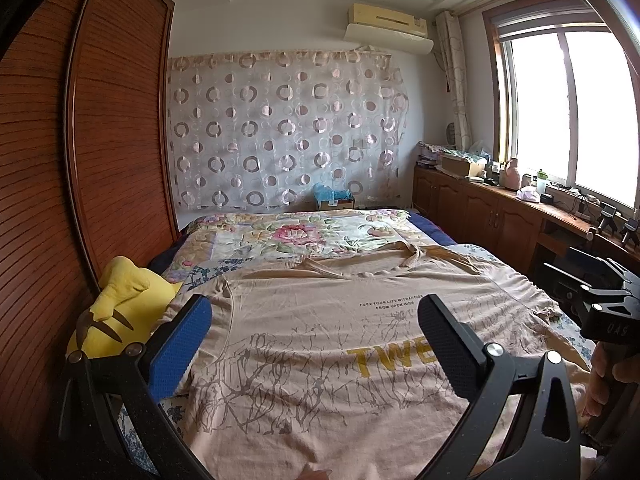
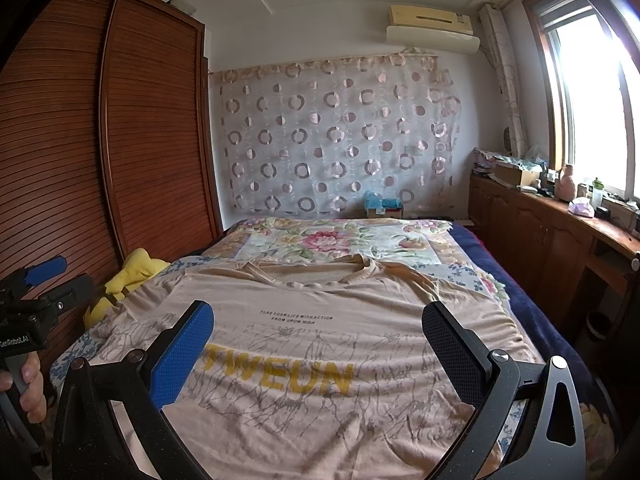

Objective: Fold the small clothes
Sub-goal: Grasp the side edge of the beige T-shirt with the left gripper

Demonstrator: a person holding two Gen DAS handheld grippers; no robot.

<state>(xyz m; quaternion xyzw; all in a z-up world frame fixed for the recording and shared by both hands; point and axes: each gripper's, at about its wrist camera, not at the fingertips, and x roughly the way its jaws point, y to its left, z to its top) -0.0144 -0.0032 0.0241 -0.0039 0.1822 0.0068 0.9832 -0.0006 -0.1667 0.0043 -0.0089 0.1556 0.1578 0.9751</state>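
Observation:
A beige T-shirt with yellow letters and grey branch print lies spread face up on the bed, collar at the far end. It also shows in the right wrist view. My left gripper is open and empty above the shirt's near half. My right gripper is open and empty above the shirt too. The right gripper's body shows at the right edge of the left wrist view; the left gripper's body shows at the left edge of the right wrist view.
The bed has a floral cover. A yellow plush toy lies at its left edge by the brown wardrobe. A wooden cabinet with clutter runs under the window on the right. A small box sits past the bed's far end.

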